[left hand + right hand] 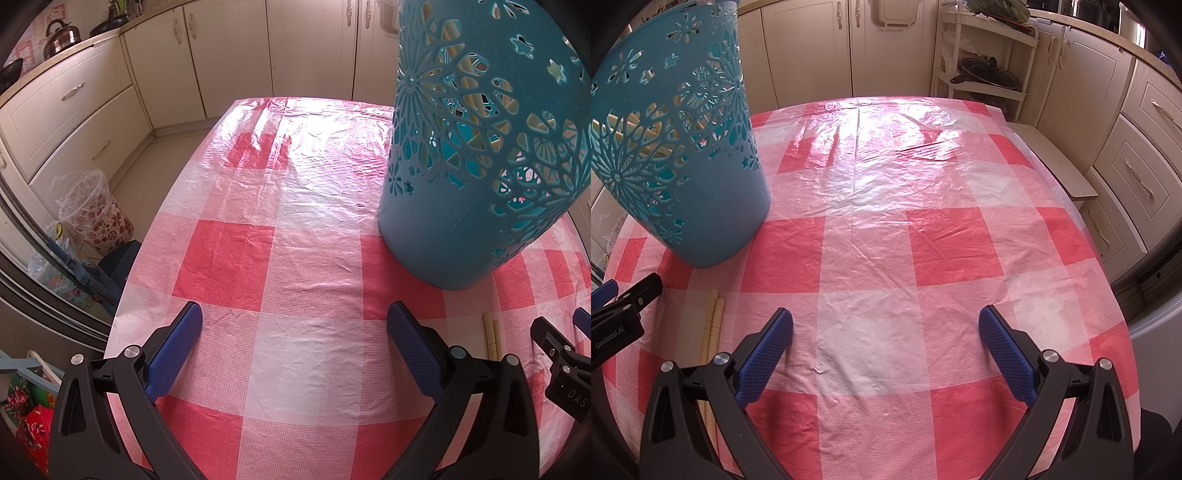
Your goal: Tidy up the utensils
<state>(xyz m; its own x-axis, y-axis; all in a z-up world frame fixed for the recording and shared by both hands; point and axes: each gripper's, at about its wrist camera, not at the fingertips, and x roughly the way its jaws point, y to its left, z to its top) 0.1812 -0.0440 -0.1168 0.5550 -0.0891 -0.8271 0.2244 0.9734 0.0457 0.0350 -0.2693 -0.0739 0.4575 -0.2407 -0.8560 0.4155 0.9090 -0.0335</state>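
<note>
Kettle [61,37] only in left view, pan rack [986,70] only right; both jaws apart, empty

Both views are bright and evenly lit by soft daylight. A strong white glare washes out the far half of the plastic tablecloth [295,155], bleaching its red squares to pale pink; the wrinkles there catch small highlights. The near squares keep full colour. Shadows are faint and soft-edged, with only a weak one beneath the blue basket [461,166]. Fisheye distortion is heavy: the tabletop [1082,258] edges bow outward, the cabinets [1063,74] curve, and black vignetting fills the corners. Focus is sharp across the middle, down to the cloth's fine dot pattern. The extreme edges look slightly soft and smeared.
</note>
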